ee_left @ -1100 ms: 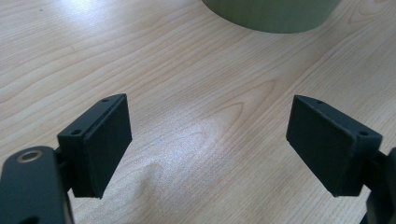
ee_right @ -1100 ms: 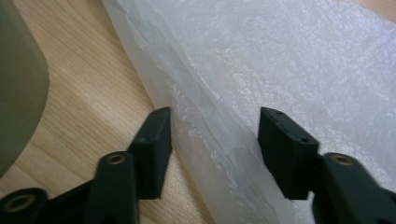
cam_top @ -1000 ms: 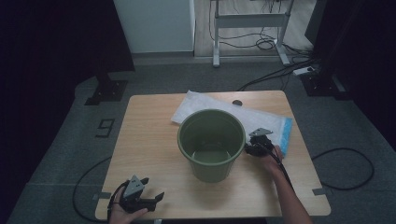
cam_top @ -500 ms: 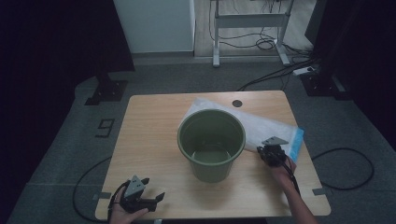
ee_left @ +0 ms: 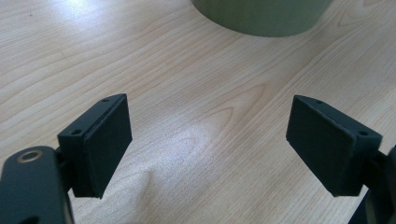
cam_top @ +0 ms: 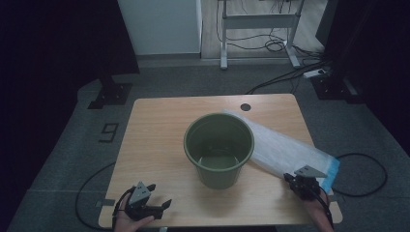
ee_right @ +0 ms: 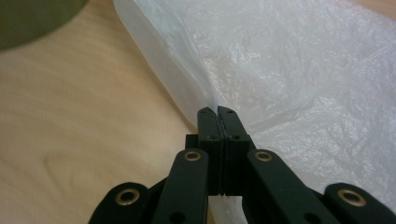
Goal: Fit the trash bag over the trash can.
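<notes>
On the pale wooden bench (cam_top: 159, 130), the left gripper (cam_top: 153, 205) is held with fingers apart near the front edge. An empty round green plastic bucket (cam_top: 219, 150) stands centrally. The right gripper (cam_top: 293, 180), fingers clamped on the crinkled translucent plastic bag (cam_top: 285, 150), has been drawn rightward, the bag dragged along.

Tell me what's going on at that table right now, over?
Right hand-held gripper shut on plastic bag edge. Left hand-held gripper open, empty, on table. Green bucket beside the bag.
</notes>
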Demonstrator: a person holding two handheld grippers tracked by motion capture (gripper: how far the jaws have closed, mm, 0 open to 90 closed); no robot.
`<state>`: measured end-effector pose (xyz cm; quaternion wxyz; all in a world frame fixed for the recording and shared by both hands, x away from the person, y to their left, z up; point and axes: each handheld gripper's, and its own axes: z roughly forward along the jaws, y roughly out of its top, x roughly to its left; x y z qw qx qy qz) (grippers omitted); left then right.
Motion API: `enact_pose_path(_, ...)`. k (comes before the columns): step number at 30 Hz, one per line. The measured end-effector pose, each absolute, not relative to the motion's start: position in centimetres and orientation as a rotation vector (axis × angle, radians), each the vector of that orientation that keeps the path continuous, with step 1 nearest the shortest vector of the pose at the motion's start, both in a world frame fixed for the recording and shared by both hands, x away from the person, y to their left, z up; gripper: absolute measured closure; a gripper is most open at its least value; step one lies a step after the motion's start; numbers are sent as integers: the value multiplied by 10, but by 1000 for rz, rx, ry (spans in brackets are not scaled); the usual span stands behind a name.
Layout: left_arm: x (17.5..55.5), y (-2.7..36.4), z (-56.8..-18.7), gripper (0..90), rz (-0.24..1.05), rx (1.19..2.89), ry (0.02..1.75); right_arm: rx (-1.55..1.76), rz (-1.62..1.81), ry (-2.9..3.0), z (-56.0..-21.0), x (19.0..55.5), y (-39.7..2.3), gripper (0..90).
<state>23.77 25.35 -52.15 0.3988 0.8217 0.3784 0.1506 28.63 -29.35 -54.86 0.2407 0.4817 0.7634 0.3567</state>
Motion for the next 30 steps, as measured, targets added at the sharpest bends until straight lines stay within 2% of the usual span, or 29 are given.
enact_pose_path(6, 238, 250, -523, 141, 376, 2088, 954, 1333, 958, 2085, -551, 273, -305, 820)
enact_pose_path(7, 238, 250, -522, 141, 375, 2088, 953, 1335, 958, 2087, -550, 274, -305, 732)
enact_pose_path(8, 238, 250, -522, 141, 374, 2088, 952, 1335, 958, 2087, -550, 274, -305, 732)
enact_pose_path(10, 238, 250, -522, 141, 374, 2088, 951, 1336, 962, 2079, -547, 275, -301, 607)
enact_pose_path(11, 238, 251, -523, 141, 373, 2087, 955, 1323, 979, 2072, -543, 278, -293, 499)
enact_pose_path(12, 238, 251, -523, 141, 373, 2087, 955, 1323, 979, 2072, -543, 278, -293, 499)
enact_pose_path(13, 239, 251, -523, 141, 373, 2087, 956, 1312, 990, 2063, -537, 284, -283, 403)
enact_pose_path(14, 239, 251, -523, 141, 373, 2087, 956, 1312, 990, 2063, -537, 284, -283, 403)
enact_pose_path(16, 239, 252, -523, 141, 373, 2089, 960, 1302, 1016, 2060, -532, 292, -273, 328)
enact_pose_path(20, 239, 252, -523, 141, 372, 2089, 959, 1274, 1039, 2074, -528, 312, -252, 284)
enact_pose_path(30, 239, 253, -524, 141, 372, 2095, 961, 1286, 993, 2107, -539, 357, -212, 259)
